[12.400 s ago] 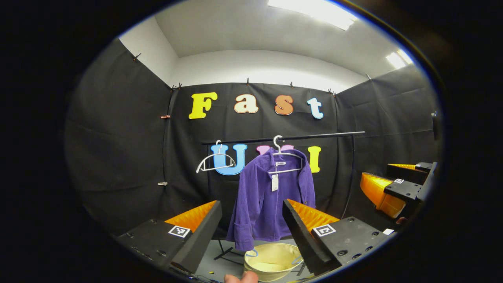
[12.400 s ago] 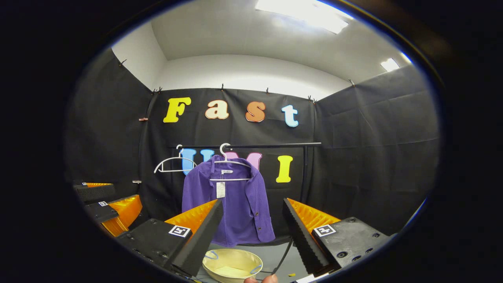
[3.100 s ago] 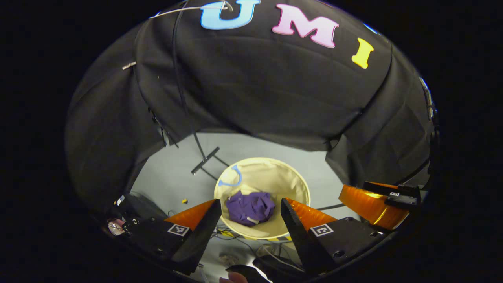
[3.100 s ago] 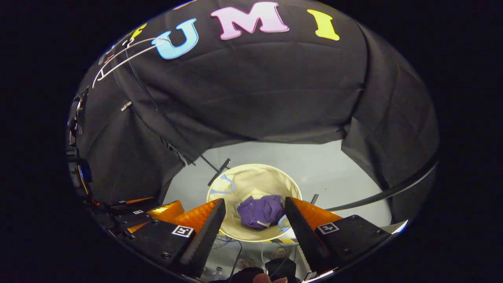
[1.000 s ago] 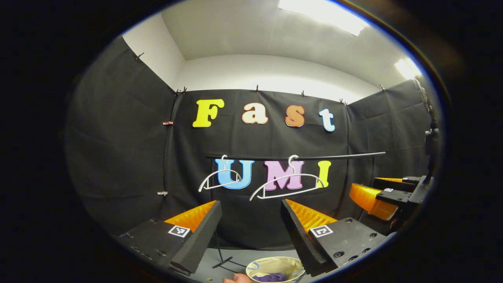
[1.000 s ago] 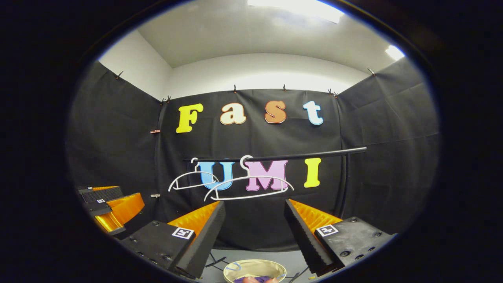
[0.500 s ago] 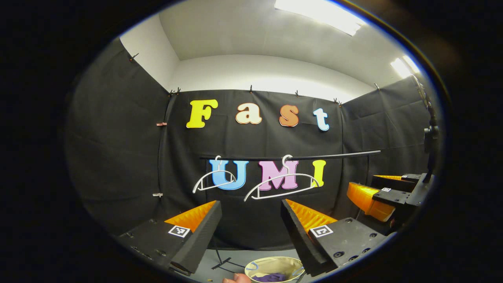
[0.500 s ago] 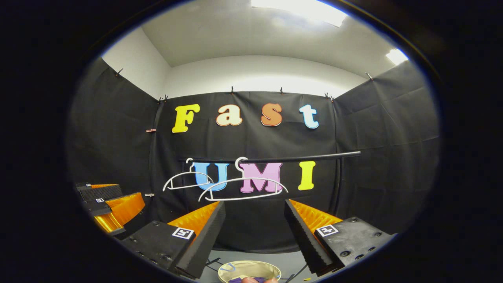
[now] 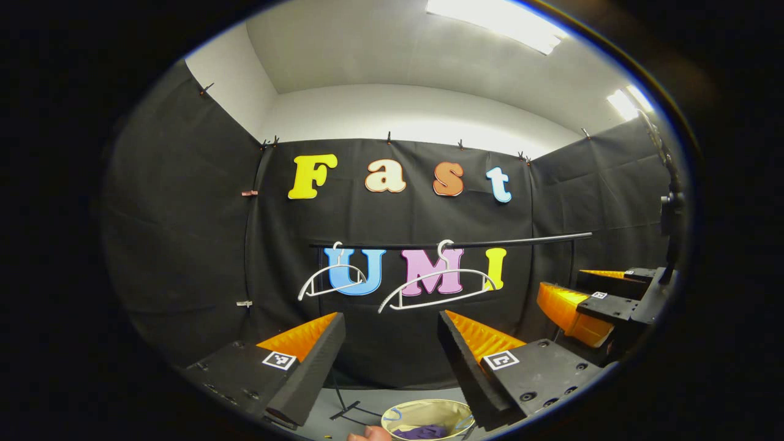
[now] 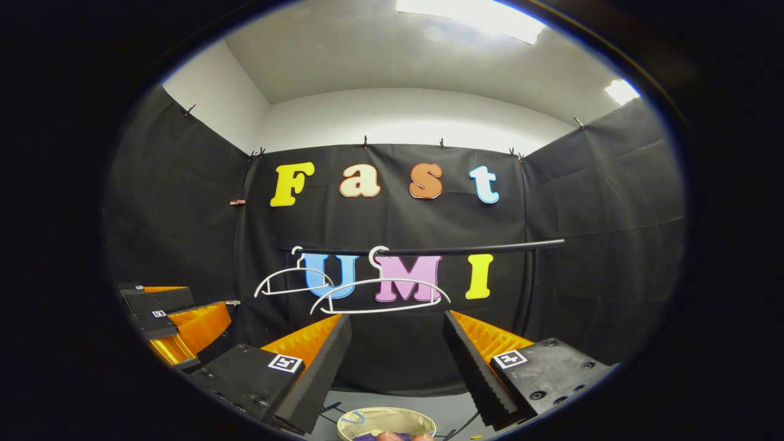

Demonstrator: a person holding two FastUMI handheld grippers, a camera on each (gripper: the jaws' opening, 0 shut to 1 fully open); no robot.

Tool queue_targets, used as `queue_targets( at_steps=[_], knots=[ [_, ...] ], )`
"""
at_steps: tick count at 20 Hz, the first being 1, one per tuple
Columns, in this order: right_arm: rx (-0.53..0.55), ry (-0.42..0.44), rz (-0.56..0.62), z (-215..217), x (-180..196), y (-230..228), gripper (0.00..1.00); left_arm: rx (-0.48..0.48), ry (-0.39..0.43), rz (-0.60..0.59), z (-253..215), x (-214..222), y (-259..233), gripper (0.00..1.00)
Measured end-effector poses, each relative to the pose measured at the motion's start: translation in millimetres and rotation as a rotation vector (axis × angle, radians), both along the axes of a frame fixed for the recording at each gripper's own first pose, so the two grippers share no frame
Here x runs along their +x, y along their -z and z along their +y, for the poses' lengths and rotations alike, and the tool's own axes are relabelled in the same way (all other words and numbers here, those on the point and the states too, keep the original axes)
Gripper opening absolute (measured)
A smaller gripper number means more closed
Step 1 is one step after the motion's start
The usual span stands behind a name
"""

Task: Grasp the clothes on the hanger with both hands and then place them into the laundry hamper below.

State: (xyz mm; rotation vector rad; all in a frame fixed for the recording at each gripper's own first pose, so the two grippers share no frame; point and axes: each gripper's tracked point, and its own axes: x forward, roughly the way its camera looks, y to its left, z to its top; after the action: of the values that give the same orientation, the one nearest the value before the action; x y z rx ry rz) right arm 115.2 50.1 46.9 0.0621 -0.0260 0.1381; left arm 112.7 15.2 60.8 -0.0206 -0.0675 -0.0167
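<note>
Left claw [image 9: 392, 327] agape, purple clothes [image 9: 419, 432] in hamper [image 9: 429, 411]

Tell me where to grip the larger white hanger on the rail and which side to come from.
Take the larger white hanger by its thin bottom bar, probably best. Come from the front with the left hand-held gripper, one finger above the bar and one below. The hanger hangs bare from the black rail, broadside to the view, so the bar is exposed.

Two bare hangers [image 9: 436, 288] [image 9: 331, 280], one rail [image 9: 490, 242], one hamper [image 9: 429, 415], two grippers [image 9: 392, 343] [image 10: 397, 343].
</note>
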Motion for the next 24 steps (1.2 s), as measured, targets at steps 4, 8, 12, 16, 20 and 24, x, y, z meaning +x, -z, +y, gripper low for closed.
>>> queue_targets(
  at_steps=[4,8,12,16,20,24],
  knots=[
    [-0.005,0.002,-0.011,-1,1,-4,0.97,0.002,0.006,0.005,-2,0,2,0.95],
    [-0.01,-0.001,-0.017,1,-1,-6,0.97,0.005,0.02,0.01,-6,1,4,0.95],
    [-0.02,-0.006,-0.024,2,-3,-9,0.97,0.007,0.026,0.01,-7,0,4,0.95],
    [-0.014,-0.005,-0.019,0,-2,-7,0.97,0.003,0.022,0.012,-5,0,3,0.95],
    [-0.016,-0.001,-0.019,-2,-3,-9,0.97,0.011,0.02,0.009,-5,0,2,0.95],
    [-0.023,0.002,-0.028,-4,-2,-11,0.97,0.02,0.018,0.009,-6,0,4,0.95]
  ],
)
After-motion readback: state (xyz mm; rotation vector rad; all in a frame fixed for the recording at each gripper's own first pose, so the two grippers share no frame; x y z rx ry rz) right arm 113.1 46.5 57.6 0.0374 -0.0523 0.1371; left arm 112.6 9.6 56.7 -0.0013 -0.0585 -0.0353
